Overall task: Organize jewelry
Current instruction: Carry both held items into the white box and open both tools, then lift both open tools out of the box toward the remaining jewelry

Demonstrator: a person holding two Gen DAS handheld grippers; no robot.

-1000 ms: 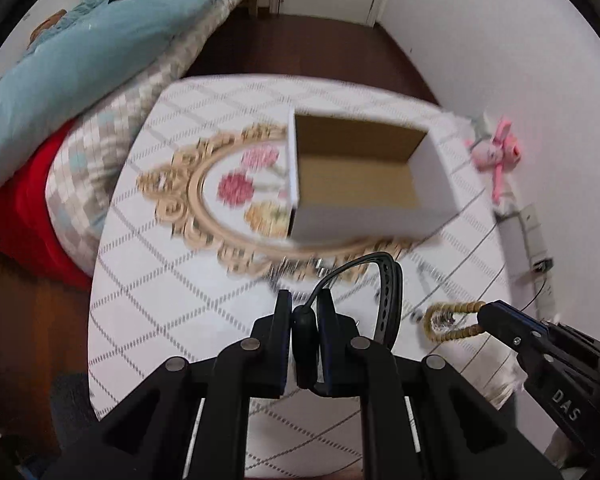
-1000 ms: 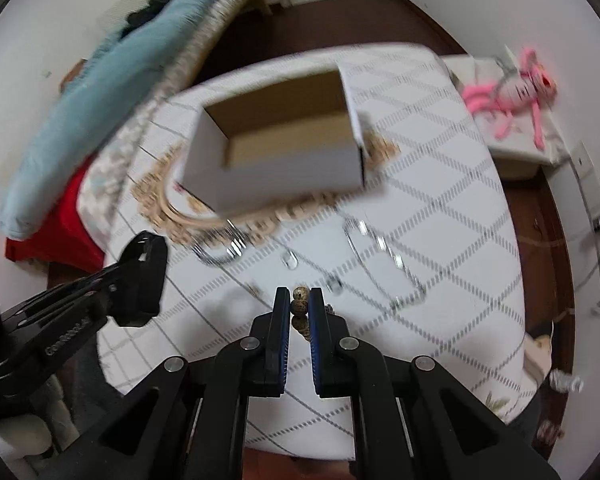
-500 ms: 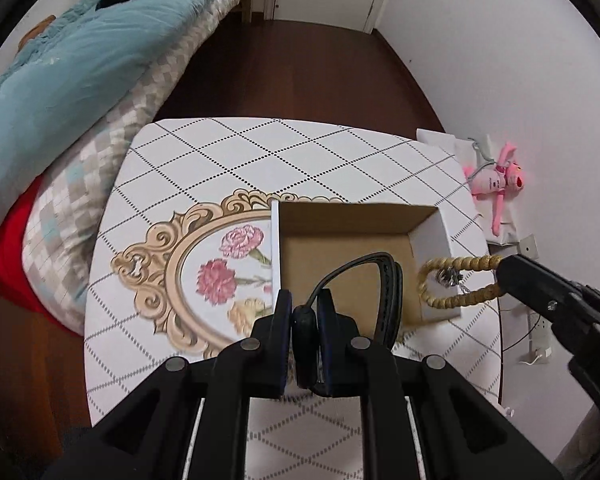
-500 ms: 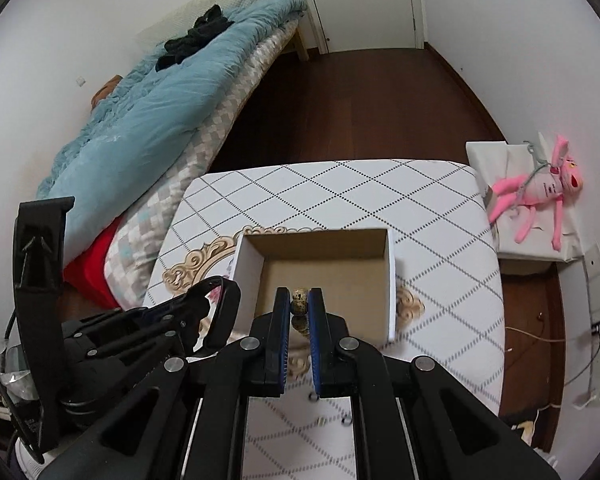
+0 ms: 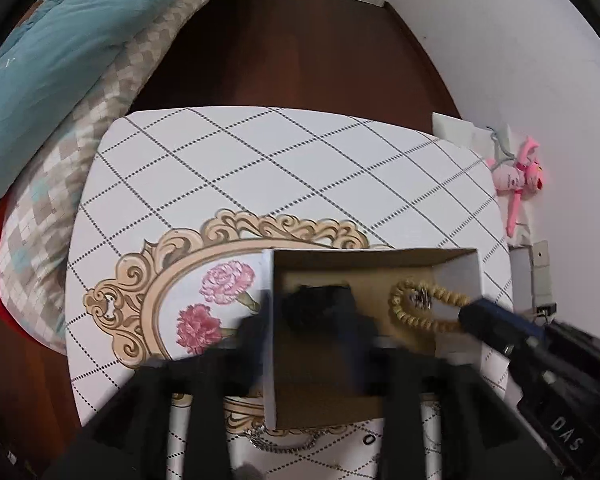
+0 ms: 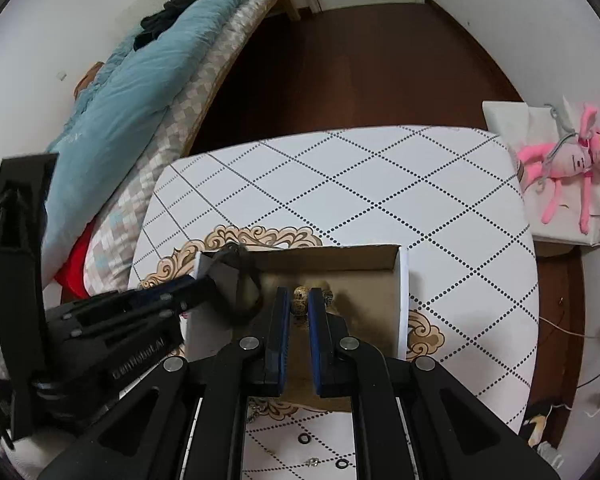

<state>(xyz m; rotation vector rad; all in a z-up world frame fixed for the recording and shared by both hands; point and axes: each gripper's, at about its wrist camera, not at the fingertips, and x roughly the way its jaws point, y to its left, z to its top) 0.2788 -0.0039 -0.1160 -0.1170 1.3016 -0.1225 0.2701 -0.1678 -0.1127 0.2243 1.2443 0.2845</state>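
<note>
An open cardboard box (image 5: 464,276) (image 6: 402,300) stands on the patterned table. My left gripper (image 5: 312,316) is blurred over the box; the black watch strap (image 5: 320,304) (image 6: 240,292) is at its tips inside the box's left side. Whether its jaws still grip the strap I cannot tell. My right gripper (image 6: 300,300) is shut on a beaded bracelet (image 6: 300,300) (image 5: 424,306) and holds it over the box's inside. In the left wrist view the right gripper (image 5: 470,314) enters from the right.
A silver chain (image 5: 284,442) and small rings (image 6: 342,463) lie on the table (image 5: 260,168) in front of the box. A bed with a blue quilt (image 6: 140,92) is on the left. A pink plush toy (image 6: 568,160) lies on the right.
Both grippers have moved forward and down over the box. The watch strap and the bracelet now hang inside the box. The left gripper's fingers look wider apart and blurred.
</note>
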